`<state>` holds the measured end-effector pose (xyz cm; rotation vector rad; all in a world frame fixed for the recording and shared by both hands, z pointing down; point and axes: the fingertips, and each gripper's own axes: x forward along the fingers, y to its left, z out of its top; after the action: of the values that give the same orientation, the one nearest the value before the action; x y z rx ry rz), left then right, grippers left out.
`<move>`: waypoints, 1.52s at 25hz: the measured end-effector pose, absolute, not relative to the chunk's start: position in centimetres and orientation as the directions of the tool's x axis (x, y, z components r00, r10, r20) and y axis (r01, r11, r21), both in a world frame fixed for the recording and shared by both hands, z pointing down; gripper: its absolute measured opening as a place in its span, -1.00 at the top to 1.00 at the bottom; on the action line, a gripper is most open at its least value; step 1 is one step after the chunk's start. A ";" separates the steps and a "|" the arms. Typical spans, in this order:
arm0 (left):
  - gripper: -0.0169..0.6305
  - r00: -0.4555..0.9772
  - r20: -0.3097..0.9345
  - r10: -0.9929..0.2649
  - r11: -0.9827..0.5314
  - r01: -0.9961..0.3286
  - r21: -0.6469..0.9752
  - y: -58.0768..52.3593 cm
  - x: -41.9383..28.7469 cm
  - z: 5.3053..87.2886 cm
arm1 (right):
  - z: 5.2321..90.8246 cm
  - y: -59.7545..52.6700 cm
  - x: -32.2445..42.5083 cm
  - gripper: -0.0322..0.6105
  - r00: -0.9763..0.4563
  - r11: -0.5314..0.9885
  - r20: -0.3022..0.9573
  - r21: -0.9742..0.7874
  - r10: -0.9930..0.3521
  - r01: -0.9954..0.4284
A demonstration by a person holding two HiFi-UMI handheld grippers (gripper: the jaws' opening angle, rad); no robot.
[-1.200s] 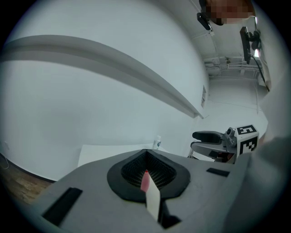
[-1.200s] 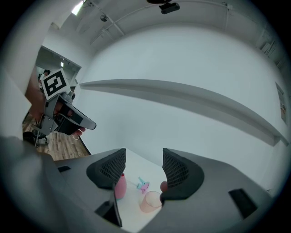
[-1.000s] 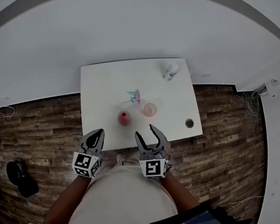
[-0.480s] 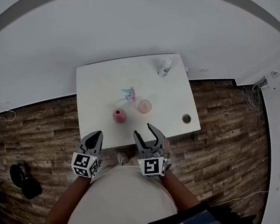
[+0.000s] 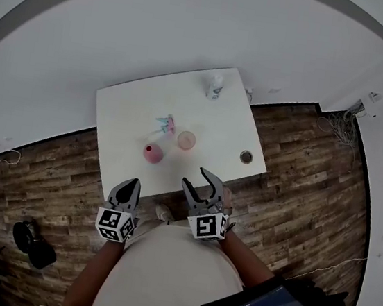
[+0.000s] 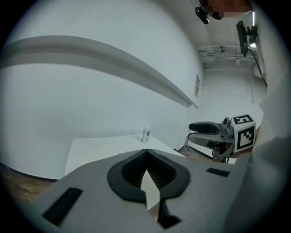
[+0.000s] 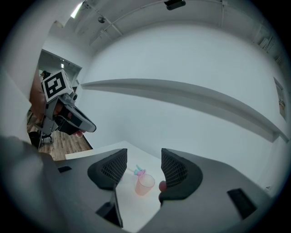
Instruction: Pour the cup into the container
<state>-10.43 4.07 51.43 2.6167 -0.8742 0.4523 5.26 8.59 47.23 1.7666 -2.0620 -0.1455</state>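
Wooden floor spreads below us, and the white table stands on it against a pale wall. We hold both grippers short of the table's near edge. Our right gripper has its fingers spread and pinches nothing; the pale pink cup shows between them, well apart, near the table's middle. Our left gripper has its fingers pressed together, empty. A white bottle stands at the far edge. The darker pink container sits near the cup, to its left, with a small blue-and-pink thing behind them
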 end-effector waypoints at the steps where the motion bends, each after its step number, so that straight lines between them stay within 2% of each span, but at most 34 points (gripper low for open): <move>1: 0.92 0.758 0.400 -0.515 -0.749 -0.625 0.220 4.3 -10.1 51.4 | 47.2 8.9 5.6 0.15 -0.106 0.190 0.245 0.346 -0.964 -0.919; 23: 0.92 0.731 0.425 -0.534 -0.728 -0.653 0.208 17.6 -3.2 50.7 | 47.1 22.7 13.1 0.15 -0.111 0.196 0.270 0.313 -0.956 -0.929; 38: 0.92 0.672 0.430 -0.603 -0.671 -0.719 0.181 26.9 -2.0 50.5 | 46.8 30.7 14.7 0.15 -0.199 0.276 0.258 0.308 -0.945 -0.911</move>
<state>-2.01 26.89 50.55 2.5516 -1.0457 0.4816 14.74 30.69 46.81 1.6776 -2.1601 -0.1207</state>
